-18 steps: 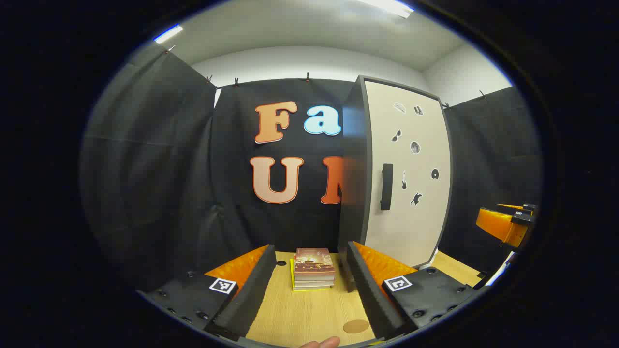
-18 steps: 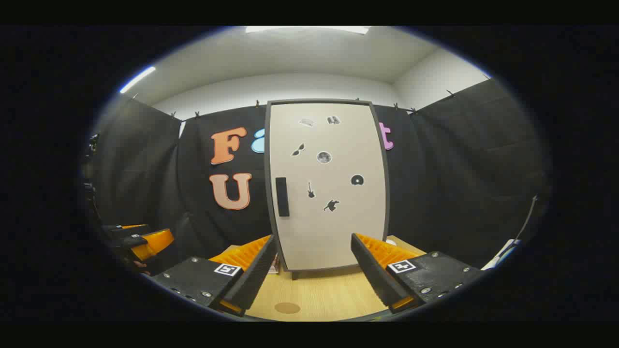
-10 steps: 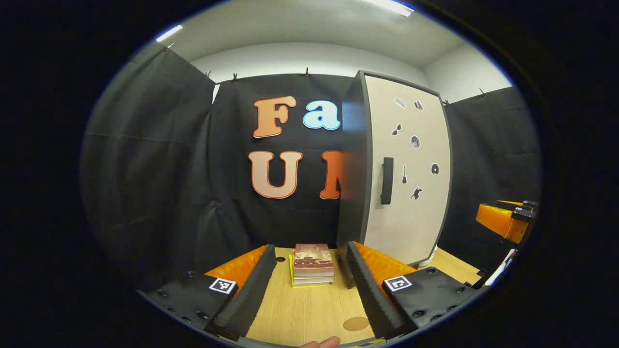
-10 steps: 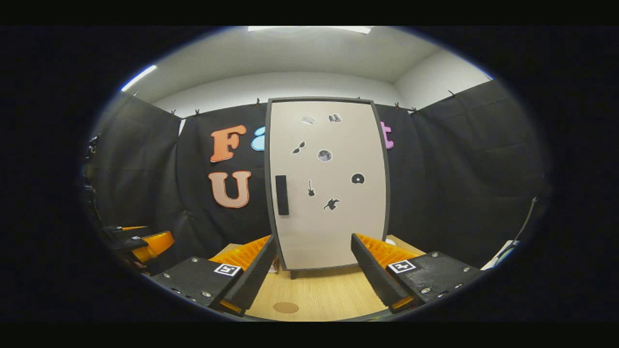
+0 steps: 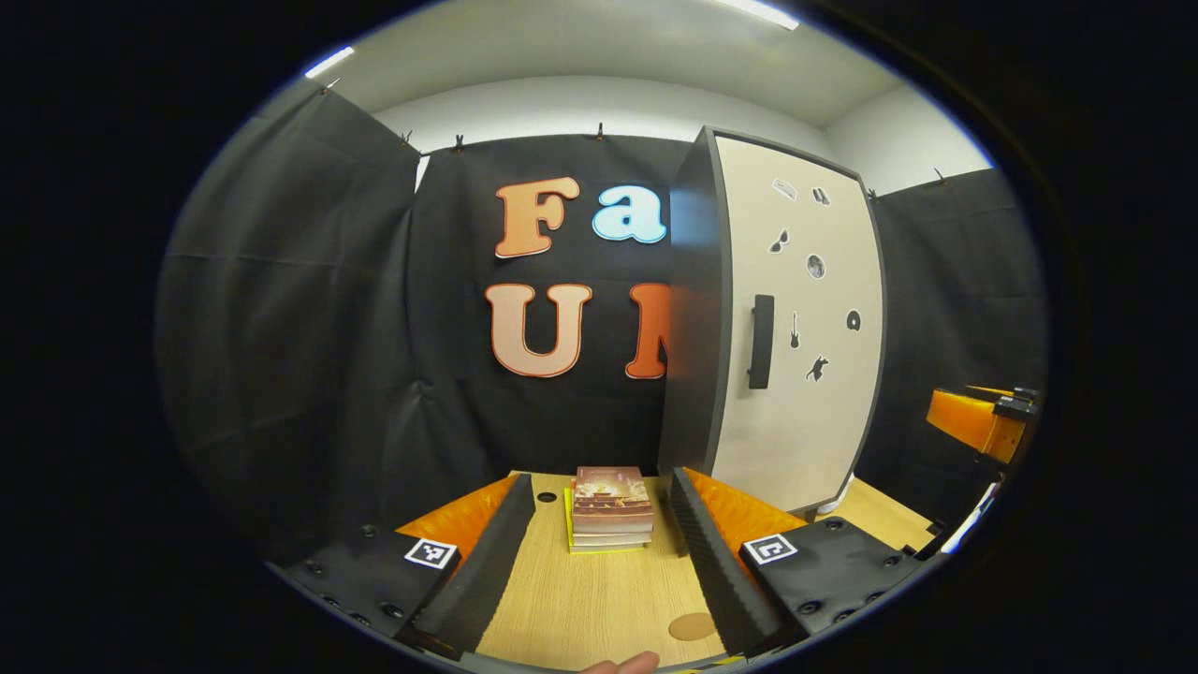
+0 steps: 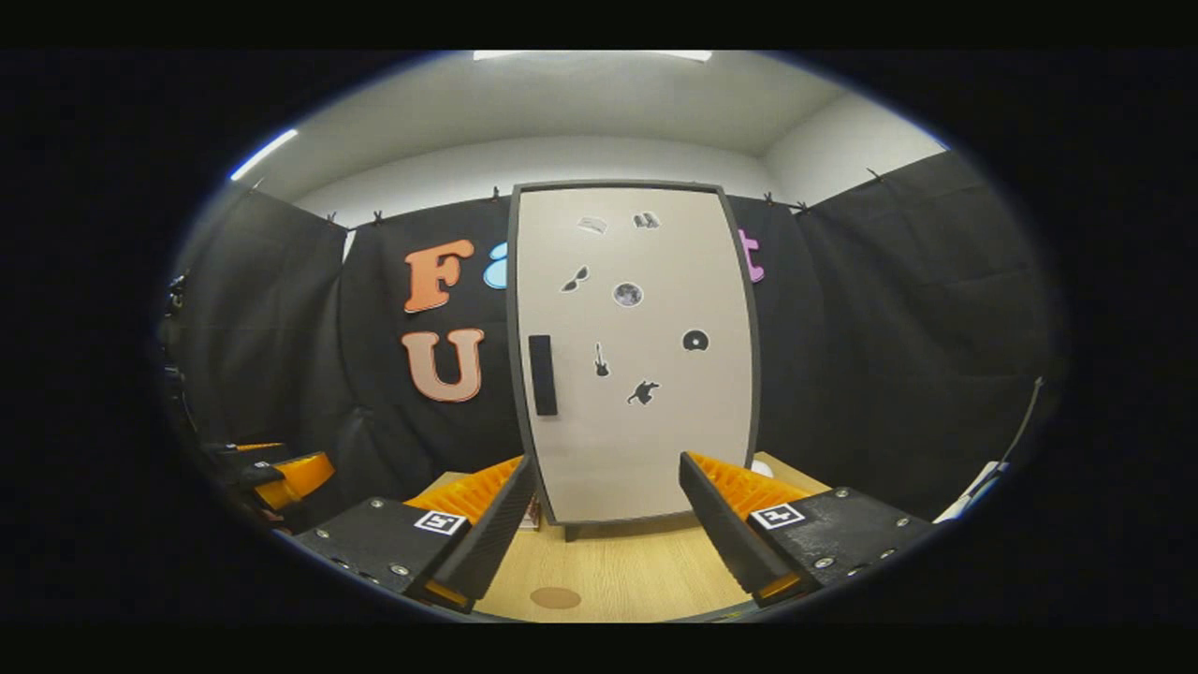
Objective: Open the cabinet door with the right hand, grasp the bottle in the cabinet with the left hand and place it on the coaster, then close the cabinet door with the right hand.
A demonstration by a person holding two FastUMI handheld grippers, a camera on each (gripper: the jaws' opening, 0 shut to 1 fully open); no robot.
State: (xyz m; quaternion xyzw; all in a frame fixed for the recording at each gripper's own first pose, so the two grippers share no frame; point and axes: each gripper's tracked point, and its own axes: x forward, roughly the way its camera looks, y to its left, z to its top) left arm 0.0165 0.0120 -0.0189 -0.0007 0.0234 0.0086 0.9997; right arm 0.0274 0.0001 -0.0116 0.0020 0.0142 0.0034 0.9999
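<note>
On the light wood-grain tabletop [image 5: 599, 599], seen from the left gripper view: left gripper [image 5: 599, 524] held with jaws spread wide, nothing between them, hovering above the wood. Between the fingers and farther back, a small stack of books with a reddish cover on a yellow bottom volume [image 5: 610, 510], lying flat near the black cloth wall. Just inside the right-hand finger, near the bottom edge, a round brown coaster [image 5: 692, 626], bare. To the right of the books, a tall dark-framed cabinet [image 5: 691, 309] standing upright, its beige door [image 5: 796, 393] shut, with a black vertical handle [image 5: 761, 341] near the door's left edge and small dark stickers scattered across it. Farther right, at the margin, the other gripper's orange body, well apart from the cabinet. From the right gripper view: same coaster [image 6: 555, 597] low and left of centre, cabinet door [image 6: 646, 440] face-on, handle [image 6: 542, 374] on its left side, right gripper [image 6: 606, 510] likewise wide apart and holding nothing, short of the door. Bottle hidden; cannot tell where behind the shut door.
</note>
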